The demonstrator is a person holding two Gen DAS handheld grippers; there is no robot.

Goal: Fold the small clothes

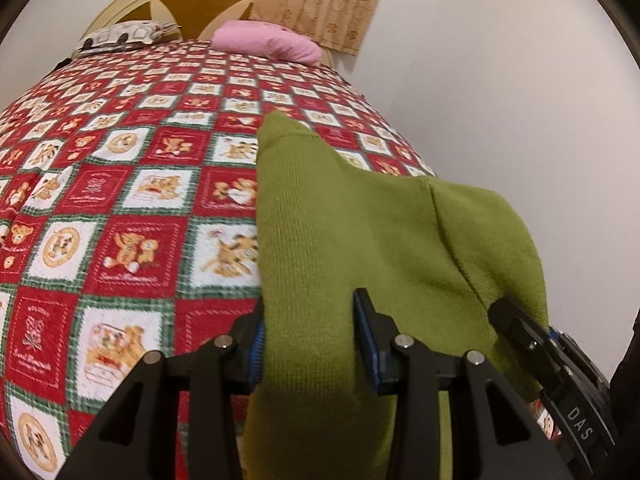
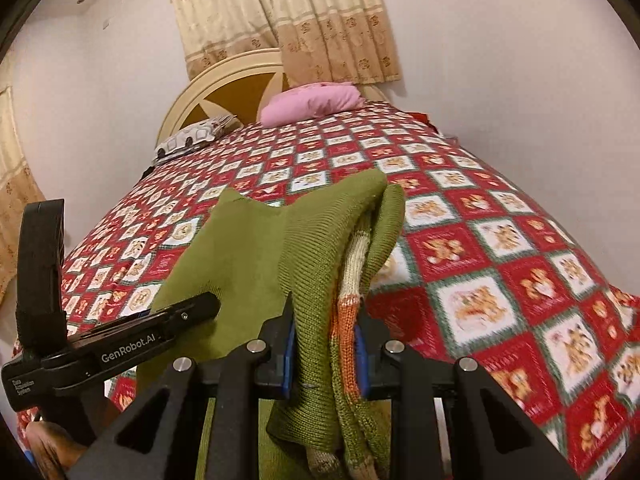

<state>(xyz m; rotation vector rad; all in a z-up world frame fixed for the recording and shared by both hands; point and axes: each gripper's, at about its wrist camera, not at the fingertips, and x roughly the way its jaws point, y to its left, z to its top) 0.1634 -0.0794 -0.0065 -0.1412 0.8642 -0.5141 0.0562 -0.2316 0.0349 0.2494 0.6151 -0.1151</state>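
Observation:
A small green knitted garment [image 1: 340, 232] with orange and cream striped parts [image 2: 350, 304] is held up over the bed between both grippers. My left gripper [image 1: 308, 340] is shut on its green edge. My right gripper [image 2: 326, 348] is shut on a bunched part with the stripes showing. The cloth stretches between them and its far end [image 2: 240, 208] rests on the bedspread. The right gripper [image 1: 532, 344] shows at the lower right of the left wrist view; the left gripper [image 2: 176, 316] shows at the left of the right wrist view.
The bed has a red, white and green teddy-bear bedspread [image 1: 120, 184]. A pink pillow [image 1: 268, 42] and a patterned pillow [image 1: 120, 36] lie by the cream headboard [image 2: 224, 80]. Curtains [image 2: 288, 16] hang behind. A white wall [image 1: 500, 100] runs along the bed's right side.

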